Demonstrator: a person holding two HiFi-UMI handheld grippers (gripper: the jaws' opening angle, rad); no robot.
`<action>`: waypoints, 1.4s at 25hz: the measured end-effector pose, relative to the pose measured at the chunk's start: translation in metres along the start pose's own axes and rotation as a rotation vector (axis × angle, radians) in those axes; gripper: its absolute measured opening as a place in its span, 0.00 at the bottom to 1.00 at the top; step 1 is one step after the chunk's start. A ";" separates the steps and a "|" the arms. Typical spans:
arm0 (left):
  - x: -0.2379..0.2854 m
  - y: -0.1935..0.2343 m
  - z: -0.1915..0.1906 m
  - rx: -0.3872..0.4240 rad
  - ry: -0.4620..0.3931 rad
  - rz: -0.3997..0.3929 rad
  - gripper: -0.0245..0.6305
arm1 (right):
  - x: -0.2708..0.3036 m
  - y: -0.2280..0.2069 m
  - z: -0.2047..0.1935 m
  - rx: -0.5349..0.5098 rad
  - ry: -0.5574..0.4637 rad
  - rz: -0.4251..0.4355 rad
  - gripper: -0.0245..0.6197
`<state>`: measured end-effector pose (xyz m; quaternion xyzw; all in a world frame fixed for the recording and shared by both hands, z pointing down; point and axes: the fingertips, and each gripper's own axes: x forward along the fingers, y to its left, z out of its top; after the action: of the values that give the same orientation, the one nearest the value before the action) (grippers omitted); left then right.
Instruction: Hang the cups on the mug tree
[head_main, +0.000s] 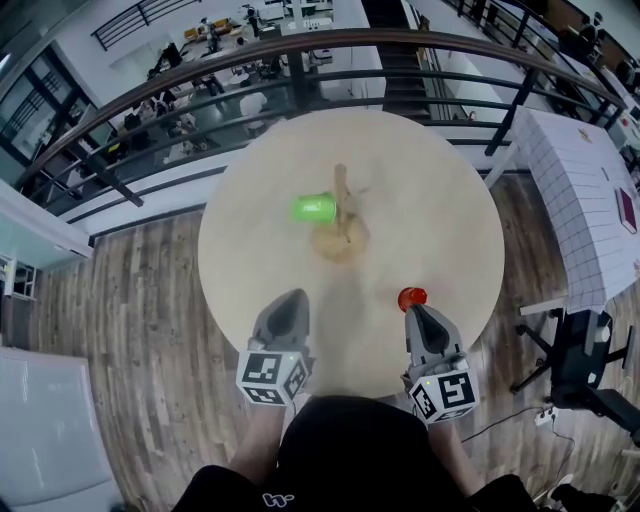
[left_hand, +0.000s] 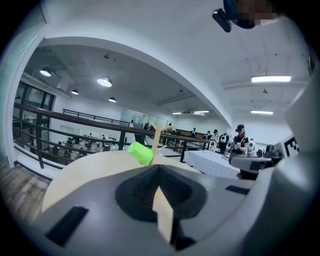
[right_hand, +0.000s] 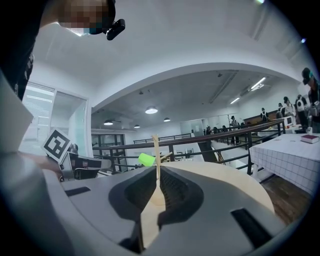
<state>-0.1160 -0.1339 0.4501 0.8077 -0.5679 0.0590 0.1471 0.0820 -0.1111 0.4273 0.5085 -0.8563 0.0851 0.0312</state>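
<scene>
Green cup (head_main: 314, 208) hung on the wooden mug tree (head_main: 342, 215), left of its trunk, long axis roughly level and pointing away from the trunk. Red cup (head_main: 412, 297) sat on the round pale-wood worktop (head_main: 450, 220), nearer than the tree, at the right claw (head_main: 418, 312) tip. Right claw and left claw (head_main: 290, 303) were both pressed together, empty.

I can read no words, numbers or brand names anywhere in my feeds. The closest things to signs are the black-and-white square patterns on the left marker cube (head_main: 272, 377) of the left tool (head_main: 288, 300) and on the right marker cube (head_main: 445, 393) of the right tool (head_main: 415, 310). They are block codes, not letters. One such pattern also shows in the right gripper view. A small white mark (head_main: 272, 498) sits on the black shirt (head_main: 350, 450), but it is too small for me to read.
</scene>
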 end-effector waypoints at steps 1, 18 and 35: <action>0.001 -0.001 0.000 0.001 0.003 -0.003 0.06 | -0.001 -0.003 0.003 -0.003 -0.004 0.006 0.06; 0.004 -0.011 -0.026 -0.011 0.071 -0.017 0.06 | 0.007 -0.070 -0.050 -0.235 0.308 0.135 0.51; -0.030 0.024 -0.057 -0.066 0.129 0.111 0.06 | 0.059 -0.085 -0.192 -0.538 1.034 0.616 0.53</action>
<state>-0.1448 -0.0972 0.5006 0.7640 -0.6029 0.1002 0.2066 0.1214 -0.1675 0.6339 0.1083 -0.8286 0.1065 0.5388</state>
